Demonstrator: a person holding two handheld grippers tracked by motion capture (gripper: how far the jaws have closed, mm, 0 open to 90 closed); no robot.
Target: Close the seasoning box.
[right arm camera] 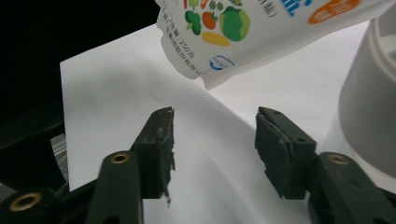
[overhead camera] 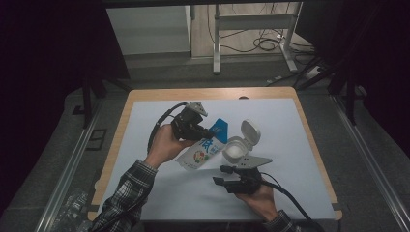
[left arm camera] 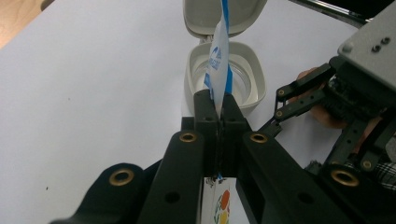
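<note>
Pouch tilted mouth-first over the open jar, lower corner hanging free

Left gripper point(overhead camera: 209, 131) clamped tight on the upper blue edge of the pouch point(overhead camera: 200, 153), seen in the left gripper view as the thin seam point(left arm camera: 218, 60) pinched between closed jaws. Long axis of the pouch slanting, top end raised toward the white jar point(overhead camera: 235, 151), bottom end down and away from it. Jar standing on the white sheet point(overhead camera: 290, 140) with hinged lid point(overhead camera: 250, 131) flipped back, just beyond the pouch tip. Right gripper point(overhead camera: 223, 175) near the jar on the person's side, jaws about half apart and empty, pouch's bottom corner point(right arm camera: 205, 70) just above and ahead of them. Nearer to that corner: the right hand. Count: one pouch, one jar, two grippers.
</note>
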